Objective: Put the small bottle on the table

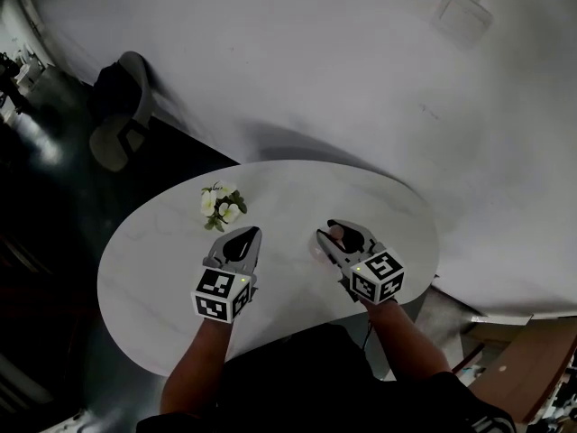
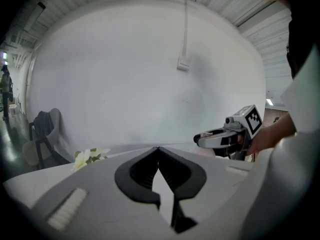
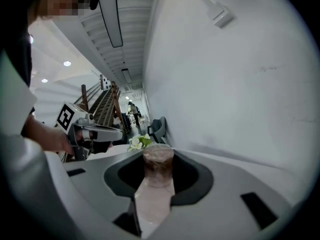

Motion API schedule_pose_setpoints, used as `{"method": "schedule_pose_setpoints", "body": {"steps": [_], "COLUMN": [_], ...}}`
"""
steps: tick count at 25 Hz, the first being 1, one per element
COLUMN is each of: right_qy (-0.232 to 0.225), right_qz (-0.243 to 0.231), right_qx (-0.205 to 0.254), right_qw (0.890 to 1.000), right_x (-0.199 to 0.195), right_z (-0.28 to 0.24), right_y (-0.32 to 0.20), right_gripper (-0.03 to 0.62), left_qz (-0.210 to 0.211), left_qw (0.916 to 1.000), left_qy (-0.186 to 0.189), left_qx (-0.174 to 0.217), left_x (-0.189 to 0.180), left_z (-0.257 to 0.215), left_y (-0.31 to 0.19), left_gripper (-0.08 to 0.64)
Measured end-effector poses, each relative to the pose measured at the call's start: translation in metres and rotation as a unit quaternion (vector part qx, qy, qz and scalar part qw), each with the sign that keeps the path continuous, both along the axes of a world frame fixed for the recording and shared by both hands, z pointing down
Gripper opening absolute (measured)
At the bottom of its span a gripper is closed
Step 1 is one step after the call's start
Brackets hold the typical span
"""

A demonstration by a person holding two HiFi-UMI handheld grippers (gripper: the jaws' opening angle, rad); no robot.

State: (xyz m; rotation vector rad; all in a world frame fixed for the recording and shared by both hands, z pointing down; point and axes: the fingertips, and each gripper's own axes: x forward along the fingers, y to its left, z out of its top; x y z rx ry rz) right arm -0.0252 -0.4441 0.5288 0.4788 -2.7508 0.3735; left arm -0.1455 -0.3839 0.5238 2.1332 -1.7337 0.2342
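Note:
A small pinkish bottle (image 3: 158, 165) with a round cap stands upright between the jaws of my right gripper (image 3: 159, 154), which is shut on it. In the head view the small bottle (image 1: 337, 235) is a pale spot in my right gripper (image 1: 334, 231), over the right middle of the oval white table (image 1: 162, 242). Whether its base touches the tabletop is hidden. My left gripper (image 1: 244, 234) is over the table's middle left, and its jaws (image 2: 158, 149) meet at the tips with nothing between them. The two grippers are side by side, a short gap apart.
A small bunch of white flowers (image 1: 222, 205) lies on the table just beyond my left gripper. A grey chair (image 1: 122, 120) with a dark garment stands on the dark floor at far left. A white wall curves behind the table.

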Motion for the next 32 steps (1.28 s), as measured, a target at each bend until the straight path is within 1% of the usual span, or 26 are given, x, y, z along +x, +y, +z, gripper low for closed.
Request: {"method": "schedule_pose_setpoints", "body": {"steps": [7,15,23,32], "right_qy": [0.032,0.061,0.079,0.088], "right_qz": [-0.044,-0.076,-0.076,-0.059], "right_qx": [-0.015,-0.021,-0.027,-0.027], "right_qw": [0.998,0.995,0.994,0.994], "right_x": [-0.024,-0.048,-0.061,-0.058], "right_z": [0.041,0.084,0.11,0.118], "right_y": [-0.033,-0.05,-0.058,-0.057], "right_gripper": [0.141,0.141,0.141,0.143], "left_qz": [-0.02,-0.038,-0.045,-0.033], "left_qw": [0.9996,0.9984,0.9975,0.9978], "left_qy": [-0.013,-0.005,0.001,0.001], "left_qx": [-0.015,-0.041,-0.055,-0.057], "left_x": [-0.004,-0.015,-0.024,-0.018], "left_z": [0.009,0.029,0.041,0.044], "left_y": [-0.021,-0.021,-0.019,-0.012], "left_gripper": [0.012,0.012,0.012,0.012]}}
